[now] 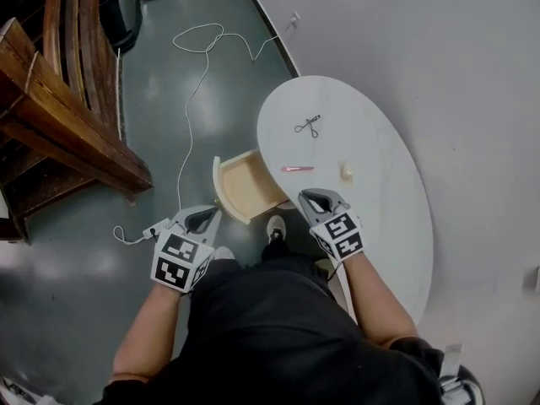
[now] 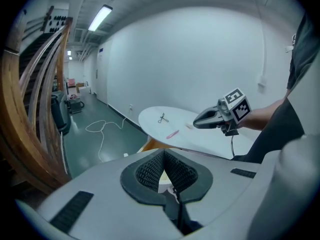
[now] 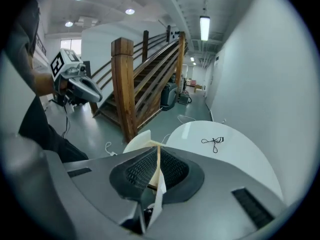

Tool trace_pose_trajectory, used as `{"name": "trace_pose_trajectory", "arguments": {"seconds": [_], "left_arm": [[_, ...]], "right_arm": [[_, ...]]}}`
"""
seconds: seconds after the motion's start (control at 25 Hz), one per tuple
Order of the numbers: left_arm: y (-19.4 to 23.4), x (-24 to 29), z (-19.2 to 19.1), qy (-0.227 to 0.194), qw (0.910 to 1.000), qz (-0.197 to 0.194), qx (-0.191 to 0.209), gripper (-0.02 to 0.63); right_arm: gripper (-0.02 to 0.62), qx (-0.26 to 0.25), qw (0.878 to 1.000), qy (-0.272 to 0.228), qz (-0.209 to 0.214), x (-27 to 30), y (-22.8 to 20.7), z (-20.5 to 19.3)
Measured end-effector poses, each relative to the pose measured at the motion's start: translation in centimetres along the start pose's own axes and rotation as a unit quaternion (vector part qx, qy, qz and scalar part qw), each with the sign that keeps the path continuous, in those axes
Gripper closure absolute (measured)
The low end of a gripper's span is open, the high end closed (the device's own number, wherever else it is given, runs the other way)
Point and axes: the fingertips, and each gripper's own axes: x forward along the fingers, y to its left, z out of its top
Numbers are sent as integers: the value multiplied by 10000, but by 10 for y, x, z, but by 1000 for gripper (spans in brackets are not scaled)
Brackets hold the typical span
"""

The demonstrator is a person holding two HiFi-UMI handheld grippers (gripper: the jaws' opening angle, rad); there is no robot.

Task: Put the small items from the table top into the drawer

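A white oval table (image 1: 384, 226) carries a small black wire-like item (image 1: 308, 126), a thin pink item (image 1: 297, 169) and a small cream piece (image 1: 346, 171). A pale wooden drawer (image 1: 240, 194) stands pulled out at the table's left edge, with nothing visible inside. My right gripper (image 1: 305, 196) hovers over the near table edge beside the drawer, a short way from the pink item, shut with nothing seen between its pads (image 3: 142, 171). My left gripper (image 1: 213, 213) hangs over the floor just left of the drawer. Its fingertips meet and nothing shows between them.
A wooden staircase (image 1: 59, 133) fills the left side. A white cable (image 1: 190, 99) runs across the green floor to a plug near my left gripper. A white wall borders the table's far and right sides. My own shoe (image 1: 275, 226) stands below the drawer.
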Motion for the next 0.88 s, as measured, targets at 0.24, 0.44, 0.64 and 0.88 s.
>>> {"name": "trace_pose_trajectory", "arguments": {"seconds": [0.24,0.44,0.64,0.88], "left_arm": [[14,2,12,-98,9990,314,-289,591],[25,8,11,-29,9971,581,-498,591],[28,14,2,254,9959,644,-579,589],[31,14,3,216,9948,734,-668,589]], "right_arm": [[588,-909,9931,723,138,45,-38,-27],[542,-1652,9760,1351,444,81,-55,-51],[532,-2344,9524,1815,713,108,-70,-67],[532,-2721,9307,2238,982,129,-80,-80]]}}
